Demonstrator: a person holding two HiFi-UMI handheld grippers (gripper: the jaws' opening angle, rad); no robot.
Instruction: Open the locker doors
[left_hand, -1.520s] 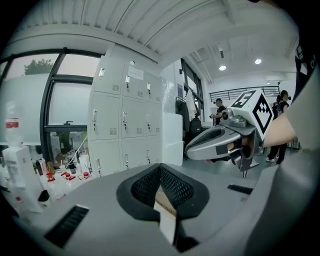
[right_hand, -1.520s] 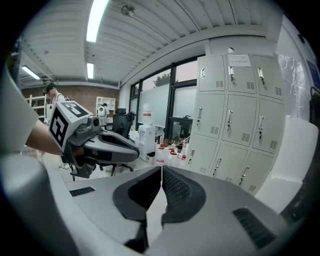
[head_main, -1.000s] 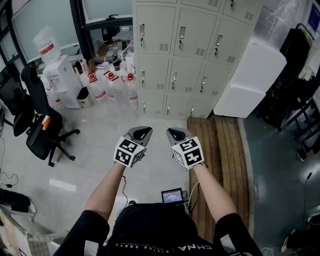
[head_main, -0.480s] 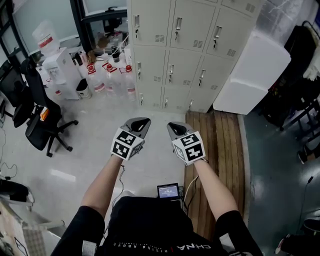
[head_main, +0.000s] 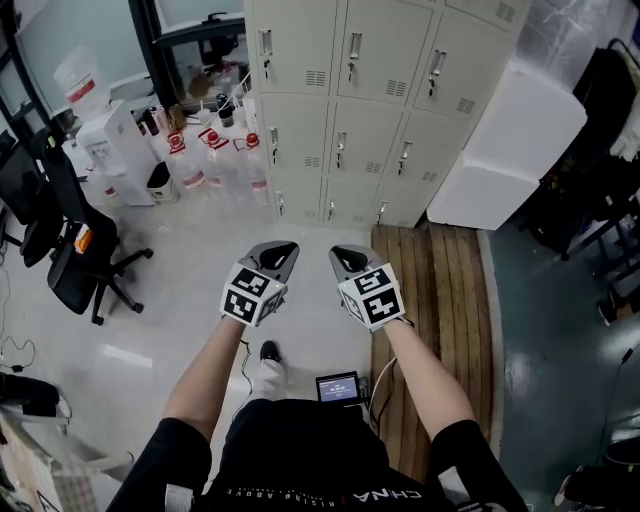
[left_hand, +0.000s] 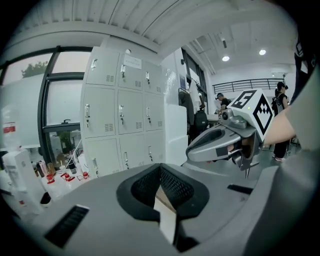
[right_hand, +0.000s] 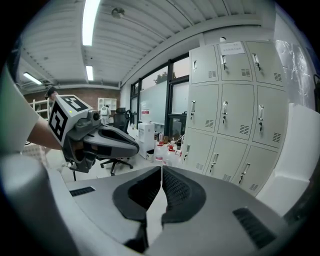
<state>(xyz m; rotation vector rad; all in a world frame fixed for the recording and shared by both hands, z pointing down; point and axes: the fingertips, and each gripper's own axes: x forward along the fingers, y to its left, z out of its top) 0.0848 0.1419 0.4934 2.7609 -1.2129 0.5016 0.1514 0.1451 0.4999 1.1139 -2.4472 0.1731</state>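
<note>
A beige bank of lockers (head_main: 375, 110) stands ahead, several doors in rows, every door closed with a small metal handle. It shows again in the left gripper view, lockers (left_hand: 122, 115), and in the right gripper view, lockers (right_hand: 232, 112). My left gripper (head_main: 278, 254) and right gripper (head_main: 345, 259) hover side by side over the floor, well short of the lockers. Both are shut with nothing between the jaws. Each gripper appears in the other's view: the right gripper (left_hand: 192, 150) and the left gripper (right_hand: 134, 147).
Water jugs (head_main: 215, 160) and a white dispenser (head_main: 115, 150) stand left of the lockers. A black office chair (head_main: 75, 260) is at the left. A white block (head_main: 505, 150) leans right of the lockers. A wooden pallet (head_main: 440, 300) lies to the right, a small screen (head_main: 340, 388) on the floor.
The view has shifted closer to the lockers and slightly right. A foot now shows on the floor below the grippers. Both grippers stay shut, side by side.
</note>
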